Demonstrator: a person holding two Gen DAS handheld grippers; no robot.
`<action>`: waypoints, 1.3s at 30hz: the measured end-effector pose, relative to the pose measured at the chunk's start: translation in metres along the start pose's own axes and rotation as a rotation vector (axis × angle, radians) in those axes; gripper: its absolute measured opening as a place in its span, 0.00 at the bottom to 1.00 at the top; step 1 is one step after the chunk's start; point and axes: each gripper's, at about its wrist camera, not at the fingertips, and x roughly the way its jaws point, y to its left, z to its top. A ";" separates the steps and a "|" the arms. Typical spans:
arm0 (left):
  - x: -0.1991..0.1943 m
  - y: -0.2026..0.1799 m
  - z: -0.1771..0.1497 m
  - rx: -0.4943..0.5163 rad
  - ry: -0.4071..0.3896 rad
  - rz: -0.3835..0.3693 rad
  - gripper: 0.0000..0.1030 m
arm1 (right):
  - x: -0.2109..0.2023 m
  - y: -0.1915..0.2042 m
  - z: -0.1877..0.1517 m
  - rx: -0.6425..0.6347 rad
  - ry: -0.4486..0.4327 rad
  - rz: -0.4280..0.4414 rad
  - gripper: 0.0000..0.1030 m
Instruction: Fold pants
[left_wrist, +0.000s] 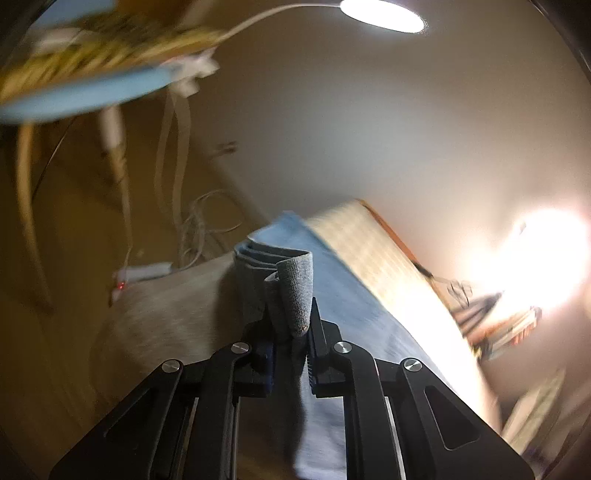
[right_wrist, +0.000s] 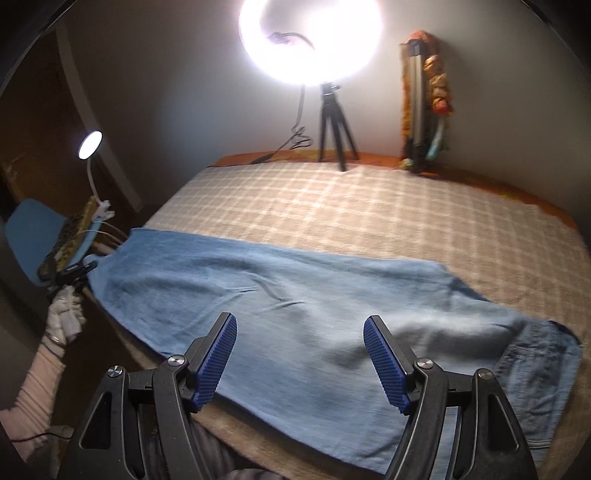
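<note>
Right wrist: right claw (right_wrist: 300, 363) gaping wide, empty, over pants (right_wrist: 295, 295) spread lengthwise on bed (right_wrist: 369, 206). Left claw (left_wrist: 291, 332) clamped tight on bunched hem at far left end. Ring light (right_wrist: 310, 37) behind.

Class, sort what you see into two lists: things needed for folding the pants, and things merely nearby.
Needed: pants; left gripper, shut on the hem; right gripper, open; checked bedcover.

Nearby: ring light; tripod; desk lamp; blue chair.
</note>
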 end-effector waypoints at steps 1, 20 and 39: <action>-0.001 -0.013 -0.002 0.048 0.000 -0.007 0.11 | 0.003 0.004 0.003 0.004 0.004 0.018 0.72; 0.020 -0.153 -0.105 0.456 0.176 -0.237 0.10 | 0.128 0.132 0.079 -0.106 0.173 0.375 0.77; -0.002 -0.184 -0.124 0.429 0.235 -0.393 0.10 | 0.324 0.161 0.095 0.312 0.347 0.513 0.53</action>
